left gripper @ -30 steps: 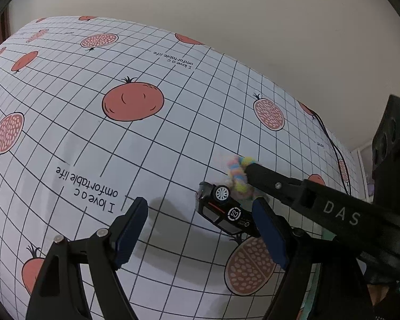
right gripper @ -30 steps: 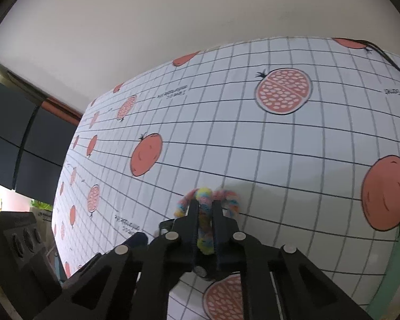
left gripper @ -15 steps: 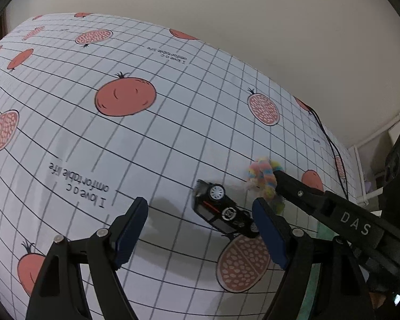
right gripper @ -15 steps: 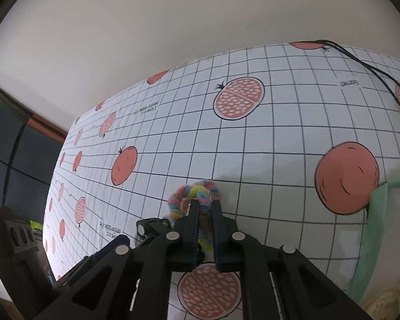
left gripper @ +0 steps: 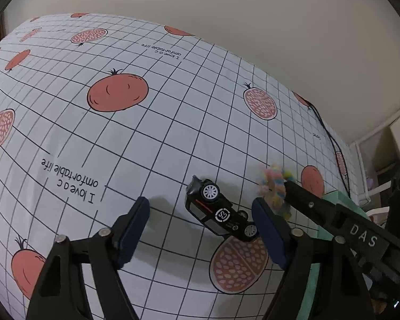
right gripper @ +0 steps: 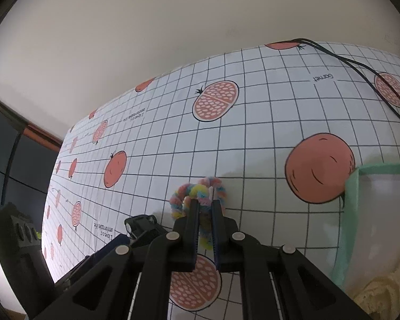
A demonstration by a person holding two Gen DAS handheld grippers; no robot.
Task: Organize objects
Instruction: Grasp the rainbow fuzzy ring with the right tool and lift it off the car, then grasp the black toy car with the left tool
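Fuzzy rainbow loop (right gripper: pixel 200 200) pinched tight in the right claw (right gripper: pixel 206 208), lifted off the table cloth (left gripper: pixel 173 122), close to the green-edged box (right gripper: pixel 352 200) on the right. Black toy car (left gripper: pixel 221 210) down on the cloth, just inside the left claw (left gripper: pixel 200 226), wide open and holding nothing. Could slip out, being so soft and thin. Could snag on the box rim and miss. Could bump the car and send it rolling

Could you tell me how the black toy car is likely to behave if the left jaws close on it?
The black toy car lies on its side, so it probably won't roll. It looks rigid and light, so it may skid on the smooth tablecloth.
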